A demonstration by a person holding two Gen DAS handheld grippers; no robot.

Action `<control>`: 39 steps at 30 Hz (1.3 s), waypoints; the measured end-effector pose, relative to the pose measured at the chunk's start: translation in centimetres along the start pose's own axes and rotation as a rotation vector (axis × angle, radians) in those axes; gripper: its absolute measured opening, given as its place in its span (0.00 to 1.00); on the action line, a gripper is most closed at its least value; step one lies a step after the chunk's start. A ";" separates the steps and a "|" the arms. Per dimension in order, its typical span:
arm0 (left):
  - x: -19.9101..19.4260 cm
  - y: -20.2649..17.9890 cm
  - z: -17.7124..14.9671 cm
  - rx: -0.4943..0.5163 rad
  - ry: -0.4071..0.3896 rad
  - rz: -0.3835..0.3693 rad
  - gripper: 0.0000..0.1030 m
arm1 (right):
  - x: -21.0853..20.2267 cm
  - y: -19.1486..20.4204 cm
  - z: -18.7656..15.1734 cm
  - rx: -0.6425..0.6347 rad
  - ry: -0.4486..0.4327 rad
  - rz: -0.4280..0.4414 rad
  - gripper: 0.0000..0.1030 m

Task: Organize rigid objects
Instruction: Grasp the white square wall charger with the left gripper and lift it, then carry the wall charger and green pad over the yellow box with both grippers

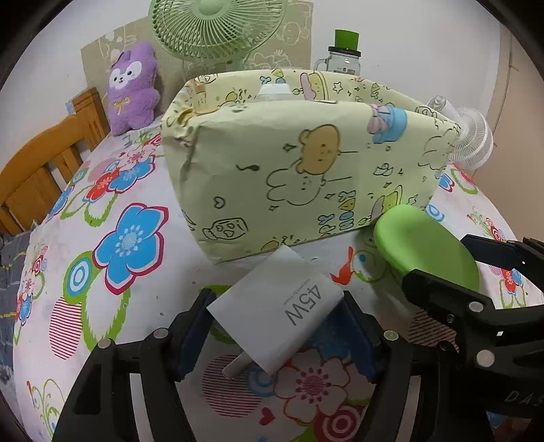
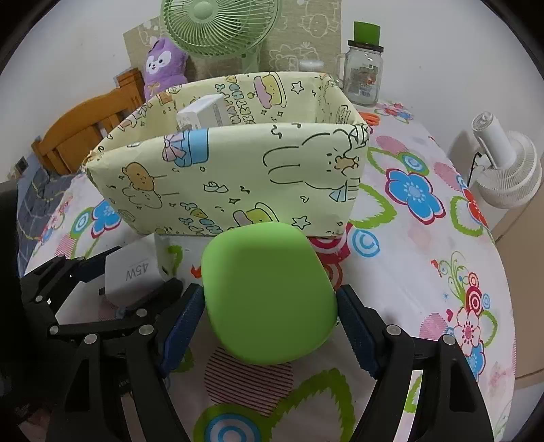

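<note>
A white charger block marked 45W (image 1: 282,302) sits tilted between the blue pads of my left gripper (image 1: 277,306), which is shut on it, with its prongs pointing back toward the camera. My right gripper (image 2: 268,295) is shut on a rounded green case (image 2: 268,292), one pad on each side. Both stand just in front of an open box (image 2: 238,170) wrapped in pale yellow cartoon paper, with white items (image 2: 204,112) inside. The left wrist view shows the green case (image 1: 425,244) in the right gripper (image 1: 442,261) to the right of the charger; the right wrist view shows the charger (image 2: 132,272) at left.
The table wears a floral cloth (image 2: 414,238). Behind the box are a green fan (image 2: 217,23), a purple plush toy (image 1: 132,88) and a glass jar with a green lid (image 2: 363,71). A small white fan (image 2: 506,170) stands at the right edge, and a wooden chair (image 1: 37,176) at the left.
</note>
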State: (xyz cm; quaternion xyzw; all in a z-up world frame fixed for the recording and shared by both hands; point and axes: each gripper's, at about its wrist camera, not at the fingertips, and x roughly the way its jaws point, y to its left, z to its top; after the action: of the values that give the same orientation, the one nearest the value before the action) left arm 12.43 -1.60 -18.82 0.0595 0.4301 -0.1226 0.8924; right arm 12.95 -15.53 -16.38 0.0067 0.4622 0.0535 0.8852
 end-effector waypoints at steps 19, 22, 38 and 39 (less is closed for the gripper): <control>-4.7 -1.3 -0.6 -0.040 -0.062 0.023 0.71 | -4.5 -0.3 -1.3 0.011 -0.090 0.000 0.78; -5.8 -1.6 -0.5 -0.040 -0.079 0.032 0.71 | -5.6 -0.4 -1.5 0.013 -0.114 -0.009 0.78; -10.6 -2.5 0.7 -0.030 -0.155 0.046 0.71 | -10.3 -0.3 -0.8 0.009 -0.206 -0.014 0.78; -10.8 -2.5 0.7 -0.031 -0.159 0.048 0.71 | -10.5 -0.3 -0.7 0.009 -0.210 -0.015 0.78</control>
State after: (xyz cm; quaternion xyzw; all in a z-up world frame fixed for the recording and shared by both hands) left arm 5.85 -2.35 -9.93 0.0460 0.3583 -0.0988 0.9272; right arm 6.39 -16.89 -8.20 0.0126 0.3672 0.0437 0.9290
